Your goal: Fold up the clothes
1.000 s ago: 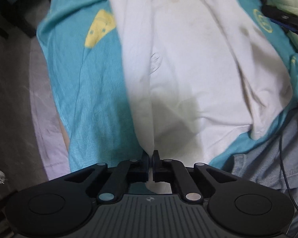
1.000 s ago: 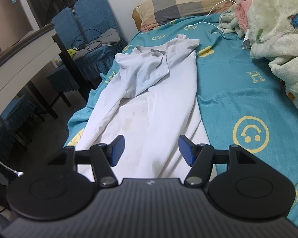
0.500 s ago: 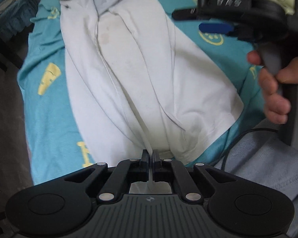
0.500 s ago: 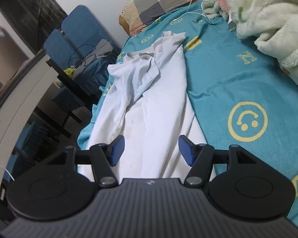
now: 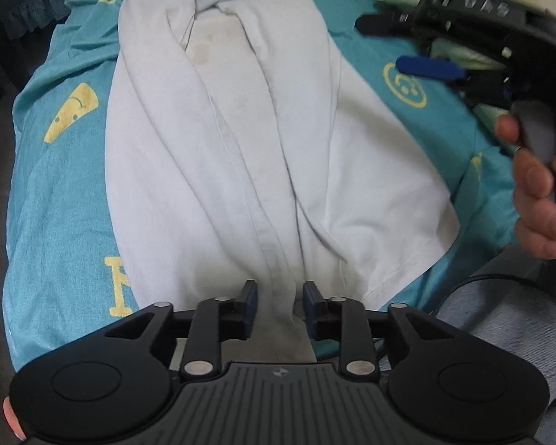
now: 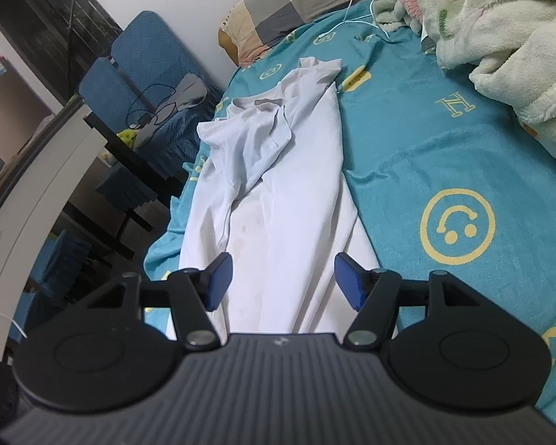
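Observation:
A white shirt (image 5: 241, 141) lies lengthwise on the teal bed sheet (image 5: 59, 185), its sides folded in and its collar at the far end. My left gripper (image 5: 277, 298) is open at the shirt's near hem, and a ridge of cloth runs between its fingers. The shirt also shows in the right wrist view (image 6: 278, 200). My right gripper (image 6: 281, 278) is open and empty, held above the shirt's lower part. It appears in the left wrist view (image 5: 426, 66) at the upper right, held by a hand.
A checked pillow (image 6: 296, 3) and white cable (image 6: 356, 3) lie at the head of the bed. A fluffy blanket (image 6: 500, 29) is piled on the right. Blue chairs (image 6: 144, 63) and a dark table (image 6: 129, 163) stand left of the bed. The person's jeans (image 5: 507, 333) are at the near right.
My left gripper has opened and let go of the shirt's hem, which now lies on the bed. My right gripper has stayed open above the shirt.

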